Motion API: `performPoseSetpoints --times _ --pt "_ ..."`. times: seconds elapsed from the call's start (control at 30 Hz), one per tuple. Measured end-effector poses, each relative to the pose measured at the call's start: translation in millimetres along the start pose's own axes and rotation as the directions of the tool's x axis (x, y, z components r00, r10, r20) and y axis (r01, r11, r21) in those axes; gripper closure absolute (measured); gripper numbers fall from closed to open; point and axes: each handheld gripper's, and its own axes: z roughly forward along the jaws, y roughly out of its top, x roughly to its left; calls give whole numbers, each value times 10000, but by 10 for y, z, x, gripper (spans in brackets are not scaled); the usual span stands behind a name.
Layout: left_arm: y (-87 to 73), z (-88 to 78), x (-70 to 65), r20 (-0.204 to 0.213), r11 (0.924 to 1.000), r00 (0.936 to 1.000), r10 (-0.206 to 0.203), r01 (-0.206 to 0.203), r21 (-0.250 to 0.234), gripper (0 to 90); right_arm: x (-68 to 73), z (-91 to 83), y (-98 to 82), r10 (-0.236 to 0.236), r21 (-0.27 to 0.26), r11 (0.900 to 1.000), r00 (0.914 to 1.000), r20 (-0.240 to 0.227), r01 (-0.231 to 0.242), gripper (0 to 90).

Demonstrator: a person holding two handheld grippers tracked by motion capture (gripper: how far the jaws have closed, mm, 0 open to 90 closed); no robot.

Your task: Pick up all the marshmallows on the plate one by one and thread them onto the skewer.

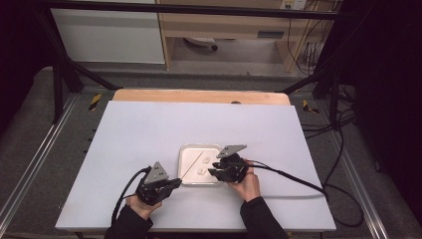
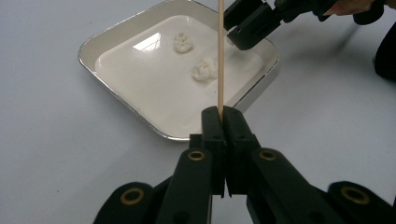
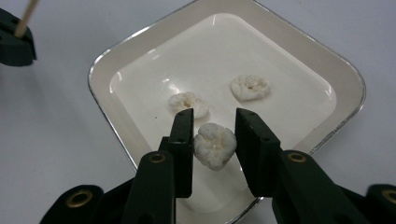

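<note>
The left gripper (image 1: 171,183) is hovering near the front edge of the surface (image 1: 149,129), left of the middle, with its jaws clamped tight on the lower end of a thin wooden skewer (image 2: 219,56). In the left gripper view the skewer is rising straight from between the closed jaws and is crossing over the near rim of the tray (image 2: 116,32). In the high view the skewer (image 1: 191,167) is slanting up and to the right from this gripper, its far end reaching over the tray's left half.

The white tray (image 1: 185,154) with its shiny rim is sitting just right of the middle of the surface, closer to the front edge than to the back one. Two white, lumpy pieces (image 3: 187,101) (image 3: 251,87) are lying on the tray's floor, apart from each other.

The right gripper (image 1: 214,168) is leaning in over the tray's right edge. In the right gripper view a third white piece (image 3: 214,144) is sitting between its jaws. The left jaw is touching the piece's side, while the right jaw is standing just beside it; whether that jaw is pressing on it I cannot tell. The piece is hanging over the tray's near part, in front of the two others. The person's right hand (image 1: 246,184) is holding this gripper from behind, its cable trailing off towards the right edge of the surface.
</note>
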Motion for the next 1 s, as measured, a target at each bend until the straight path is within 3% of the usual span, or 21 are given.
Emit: performPoseSetpoints --times 0.27,0.5,0.7,0.9,1.0 --pt "-1 -15 -21 -43 9998 10000 48 -48 -193 884 -13 -231 100 483 -877 9946 9960 -750 -548 693" --pt "-7 -4 -41 -49 9996 10000 81 -82 -262 884 -28 -440 185 897 -1714 9785 9848 -1486 -1150 697" --pt "-9 0 -59 -48 9991 9999 113 -115 -399 884 -78 -578 270 1295 -2501 9505 9666 -2210 -1845 701" --pt "-8 -1 -85 -46 9984 9999 162 -165 -537 884 -143 -650 348 1701 -3052 9161 9413 -2918 -2601 704" --pt "-8 0 -89 -38 9982 9998 177 -179 -570 884 -164 -649 377 1808 -3131 9077 9336 -3093 -2795 705"
